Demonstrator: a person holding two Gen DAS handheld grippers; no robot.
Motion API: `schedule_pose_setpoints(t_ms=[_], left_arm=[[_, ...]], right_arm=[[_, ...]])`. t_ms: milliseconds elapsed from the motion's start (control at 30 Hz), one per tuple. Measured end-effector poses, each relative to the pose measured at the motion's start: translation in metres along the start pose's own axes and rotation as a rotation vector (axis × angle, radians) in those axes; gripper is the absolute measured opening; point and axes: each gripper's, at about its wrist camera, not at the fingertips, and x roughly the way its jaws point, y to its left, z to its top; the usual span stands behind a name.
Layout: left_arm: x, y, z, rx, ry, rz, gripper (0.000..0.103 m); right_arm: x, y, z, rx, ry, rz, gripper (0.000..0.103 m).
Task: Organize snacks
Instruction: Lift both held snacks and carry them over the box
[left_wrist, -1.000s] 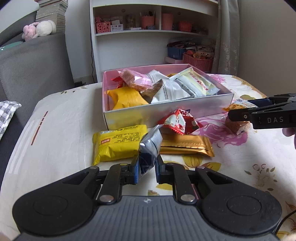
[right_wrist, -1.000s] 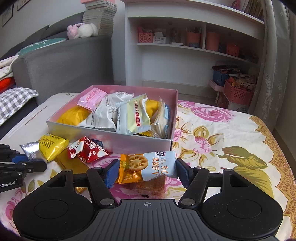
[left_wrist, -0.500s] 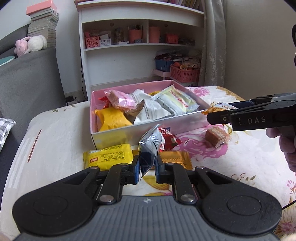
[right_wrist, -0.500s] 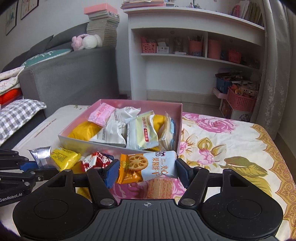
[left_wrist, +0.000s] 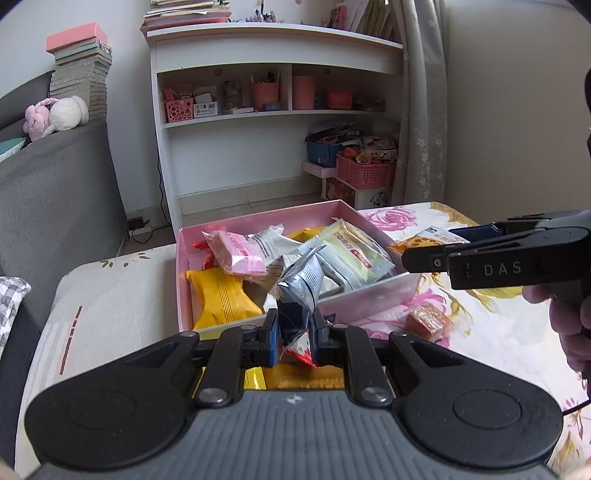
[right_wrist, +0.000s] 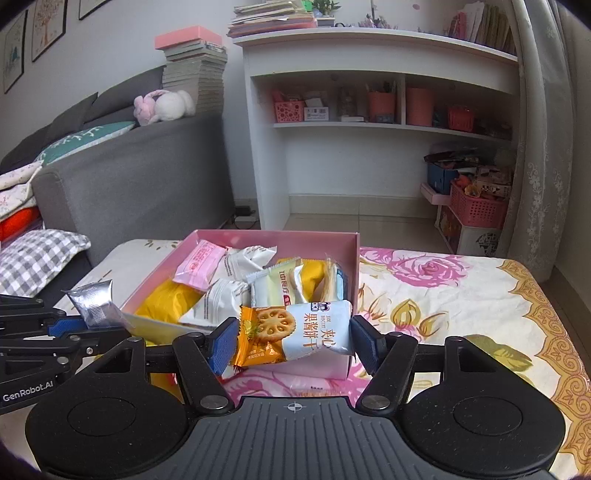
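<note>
1. Above the near edge of the box (left_wrist: 376, 291), the left gripper (left_wrist: 293, 334) is clamped on a silver packet (left_wrist: 301, 291), pinching it by its lower end so it stands upright and clears the wall; this looks like a carry towards a drop inside.
2. Near the box's right front corner, the right gripper (right_wrist: 293, 338) is closed on a biscuit packet (right_wrist: 295, 330), gripped across its width with the printed face to the camera, so it hangs level above the floral cloth (right_wrist: 461, 295).
3. The box sits at the cloth's far edge and already holds a pink packet (left_wrist: 238, 254), a yellow one (left_wrist: 221, 299) and white ones, heaped loosely.
4. Still out on the cloth just beside the box's near edge: a brown sweet (left_wrist: 428, 319), and gold and red packets partly hidden under the left gripper.
5. Readable writing: "DAS" on the right gripper's side in the left view; "GenRobot.AI" on the left gripper in the right view; "BISCUIT" and Chinese characters on the biscuit packet.
</note>
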Motion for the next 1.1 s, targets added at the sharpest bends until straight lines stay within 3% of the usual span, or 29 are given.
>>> schedule_pose_setpoints(t_ms=[333,700,1100], left_arm=[[0.035,0.011,0.020,-0.039,0.029,0.051,0.014],[0.090,0.023,0.054,-0.052,0.039,-0.017,0.014],[0.128,0.020,0.065,-0.025,0.061,-0.008,0.015]], right_arm=[[0.031,-0.004,0.023,0.079,0.003,-0.007,0.066],[0.088,-0.028,0.045,0.229,0.037,0.031,0.066],[0.129,-0.052,0.062,0.346,0.048,0.051,0.069]])
